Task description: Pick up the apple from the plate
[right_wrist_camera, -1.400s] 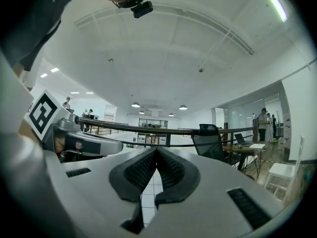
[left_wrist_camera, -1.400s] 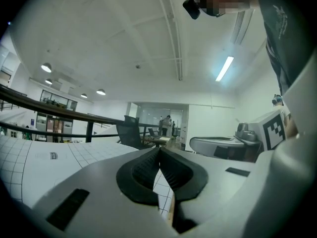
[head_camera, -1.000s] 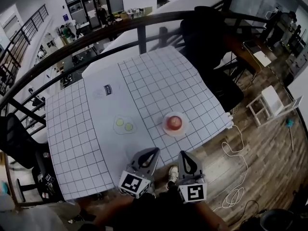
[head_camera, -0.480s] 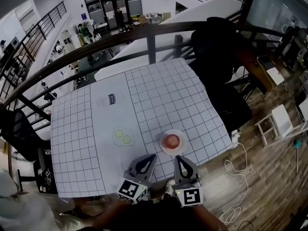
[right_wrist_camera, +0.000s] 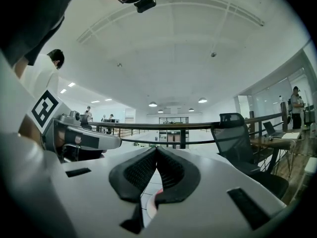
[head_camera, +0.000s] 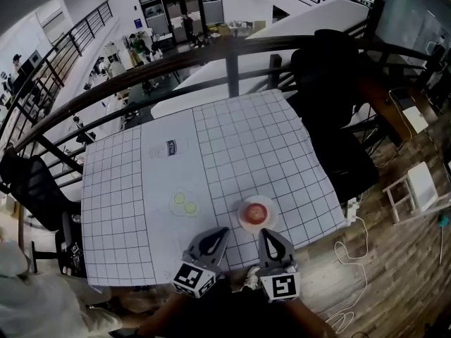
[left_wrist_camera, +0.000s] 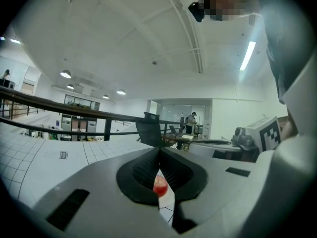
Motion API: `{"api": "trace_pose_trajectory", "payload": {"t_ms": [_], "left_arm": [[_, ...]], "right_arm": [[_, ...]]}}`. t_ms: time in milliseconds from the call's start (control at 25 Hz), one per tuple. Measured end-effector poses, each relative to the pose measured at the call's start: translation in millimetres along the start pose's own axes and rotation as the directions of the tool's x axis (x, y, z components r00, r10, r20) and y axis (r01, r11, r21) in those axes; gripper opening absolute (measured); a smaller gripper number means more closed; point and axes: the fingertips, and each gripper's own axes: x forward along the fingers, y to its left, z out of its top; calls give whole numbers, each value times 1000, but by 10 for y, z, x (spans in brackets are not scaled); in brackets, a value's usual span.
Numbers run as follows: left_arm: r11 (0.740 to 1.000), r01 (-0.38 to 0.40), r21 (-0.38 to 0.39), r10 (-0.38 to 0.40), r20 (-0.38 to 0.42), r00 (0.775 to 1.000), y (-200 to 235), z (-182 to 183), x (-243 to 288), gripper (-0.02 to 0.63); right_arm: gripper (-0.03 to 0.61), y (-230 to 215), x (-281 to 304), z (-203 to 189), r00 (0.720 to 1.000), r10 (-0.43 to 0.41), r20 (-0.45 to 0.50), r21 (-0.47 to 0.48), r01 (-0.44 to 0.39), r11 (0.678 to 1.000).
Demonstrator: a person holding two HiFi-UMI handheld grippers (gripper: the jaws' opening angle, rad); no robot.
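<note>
Bare tablecloth (head_camera: 239, 153) lay open all around the plate (head_camera: 242, 217); only a small dish (head_camera: 184, 204) stood just left, with the railing (head_camera: 232, 48) and chair (head_camera: 331, 76) far behind.

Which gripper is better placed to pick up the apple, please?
Right: the right gripper sits just short of the plate with the apple, nearer than the left gripper, though shut.

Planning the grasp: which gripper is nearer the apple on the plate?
Right. The right gripper sits just short of the apple, almost in line with it; the left gripper is farther off, toward its left.
</note>
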Motion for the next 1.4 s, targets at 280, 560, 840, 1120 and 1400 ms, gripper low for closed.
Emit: {"api": "trace_pose_trajectory", "payload": {"t_ms": [280,560,840,1120,1400], "left_arm": [[998,45,-48,-45,19,999,228,1,-34,21],[995,62,-75,-62,8,998,366,-87,106,21],[998,37,-43,-38,-25,999,438,-257,214,21],[999,22,-26,-23,-51,998,467,-354,289,21],[999,23,-23,-25,-85,996,464,-473,319,21]], "right_arm": [[23,-83,25,-161,998,-37,-49,-2,37,999],[25,-238,104,-421,993,-58,-104,-43,53,998],[196,-219,167,-858,967,-4,-255,-27,-3,1000],[308,-192,403,-1256,937,33,-349,-1,-35,999],[371,-216,603,-1649,902,44,-429,5,-46,999]]}}
